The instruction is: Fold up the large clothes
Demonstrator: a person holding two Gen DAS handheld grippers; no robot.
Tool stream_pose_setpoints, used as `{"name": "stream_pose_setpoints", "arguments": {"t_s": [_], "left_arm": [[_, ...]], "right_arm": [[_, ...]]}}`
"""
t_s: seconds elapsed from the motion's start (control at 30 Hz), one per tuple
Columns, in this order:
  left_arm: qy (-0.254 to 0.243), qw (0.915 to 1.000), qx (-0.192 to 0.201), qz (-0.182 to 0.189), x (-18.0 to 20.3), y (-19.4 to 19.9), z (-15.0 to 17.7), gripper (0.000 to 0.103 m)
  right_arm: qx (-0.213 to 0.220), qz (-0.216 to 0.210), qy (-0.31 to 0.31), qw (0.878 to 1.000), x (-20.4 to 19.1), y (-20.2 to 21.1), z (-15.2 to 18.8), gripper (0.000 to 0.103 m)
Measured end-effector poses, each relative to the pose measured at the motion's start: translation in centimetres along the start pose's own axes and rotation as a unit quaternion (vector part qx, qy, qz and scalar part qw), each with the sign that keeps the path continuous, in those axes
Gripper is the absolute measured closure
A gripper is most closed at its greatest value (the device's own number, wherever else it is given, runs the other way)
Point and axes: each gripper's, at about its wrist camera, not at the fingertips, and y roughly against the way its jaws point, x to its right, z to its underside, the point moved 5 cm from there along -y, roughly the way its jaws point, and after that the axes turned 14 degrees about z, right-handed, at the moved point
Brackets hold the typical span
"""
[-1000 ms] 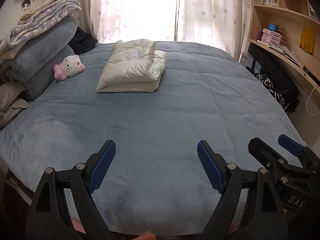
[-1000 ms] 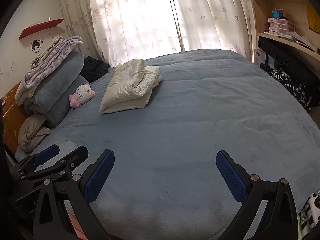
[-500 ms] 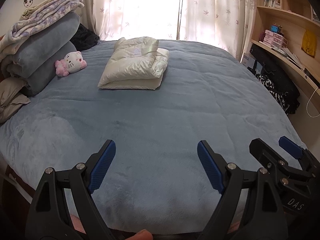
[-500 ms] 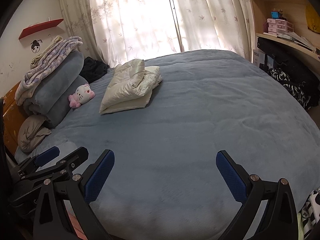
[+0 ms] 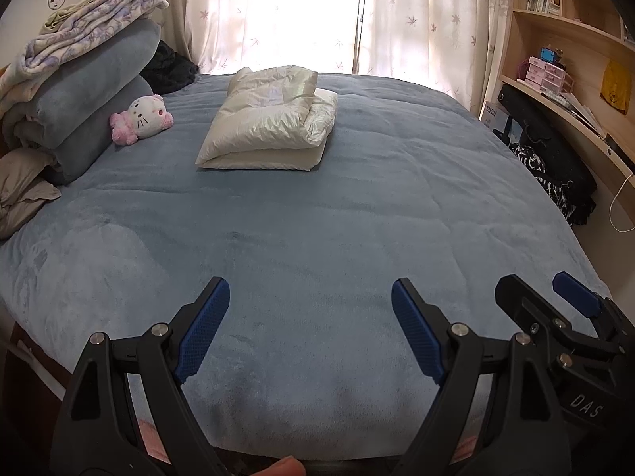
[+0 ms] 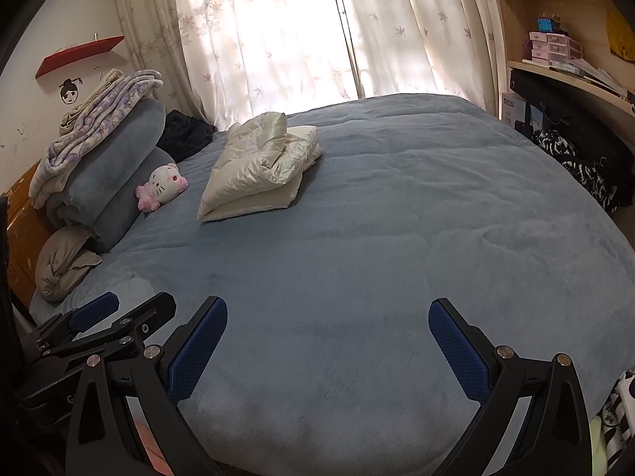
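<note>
While both grippers hover empty over the near edge of the bed (image 5: 317, 238), risks run left to right: blanket stack (image 5: 87, 79) and plush toy (image 5: 143, 119) could get dragged; folded cream jacket (image 5: 270, 127), well apart from left gripper (image 5: 309, 325) and right gripper (image 6: 327, 345), fingers spread wide, could unfold if pinched by one layer

A home bedroom: a bed (image 5: 317, 238) under a blue blanket, stacked bedding (image 5: 79, 79) at its left edge, a plush toy (image 5: 141, 119), curtains (image 5: 416, 20), and bookshelves (image 5: 555, 20).
</note>
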Motion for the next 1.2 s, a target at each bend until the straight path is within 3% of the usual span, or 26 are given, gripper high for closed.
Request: {"name": "stream_pose_setpoints", "arguments": {"t_s": [1.2], "left_arm": [[0.006,0.9998,-0.015,-0.011,-0.9,-2.1,0.7,0.021]], "right_arm": [[-0.022,0.013,0.007,1.000,-2.1,-4.0,-0.5,0.000]]}}
